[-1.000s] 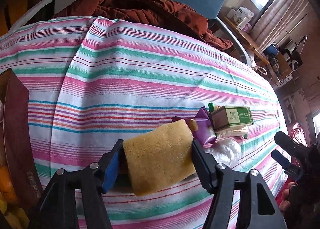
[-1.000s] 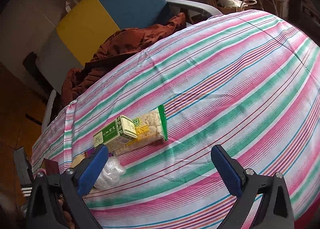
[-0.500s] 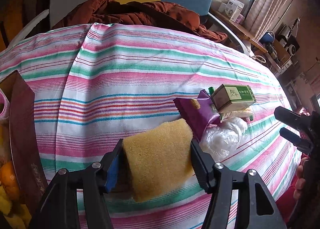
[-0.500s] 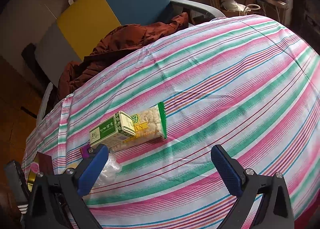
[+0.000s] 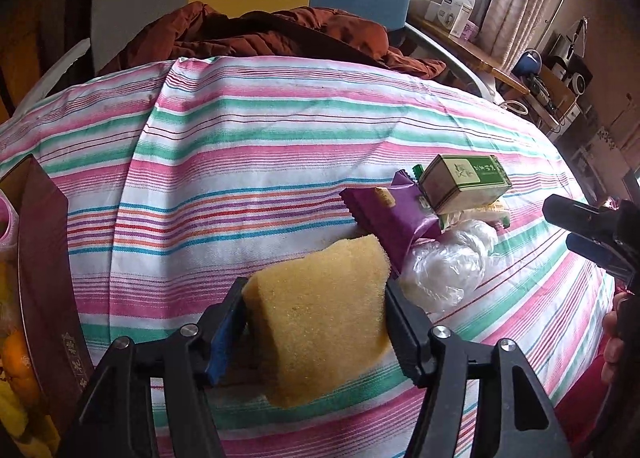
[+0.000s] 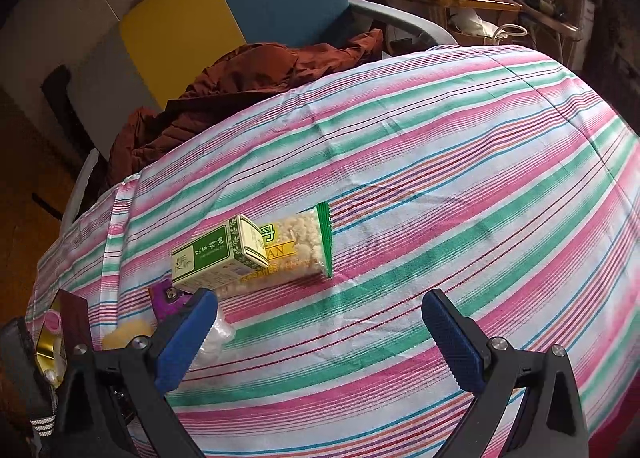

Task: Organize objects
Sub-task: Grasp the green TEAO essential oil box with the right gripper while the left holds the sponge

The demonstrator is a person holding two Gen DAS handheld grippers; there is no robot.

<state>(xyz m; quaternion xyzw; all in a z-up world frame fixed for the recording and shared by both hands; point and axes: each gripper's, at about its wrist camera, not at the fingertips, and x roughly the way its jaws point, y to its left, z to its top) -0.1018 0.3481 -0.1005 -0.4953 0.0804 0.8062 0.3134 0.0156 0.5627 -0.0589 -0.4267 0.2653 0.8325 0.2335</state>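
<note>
Left gripper (image 5: 316, 318): clamped on yellow sponge (image 5: 320, 310), lower centre, lifted clear of striped cloth (image 5: 240, 161), likely bound for sorting. Right gripper (image 6: 320, 334): jaws wide, empty, poised below green box (image 6: 216, 258) resting atop snack packet (image 6: 300, 246), mid-frame.

Your right gripper (image 6: 320, 332) hovered with jaws wide apart over the striped cloth (image 6: 460, 161); a green box (image 6: 216, 258) lay atop a snack packet (image 6: 298, 248) ahead.
</note>
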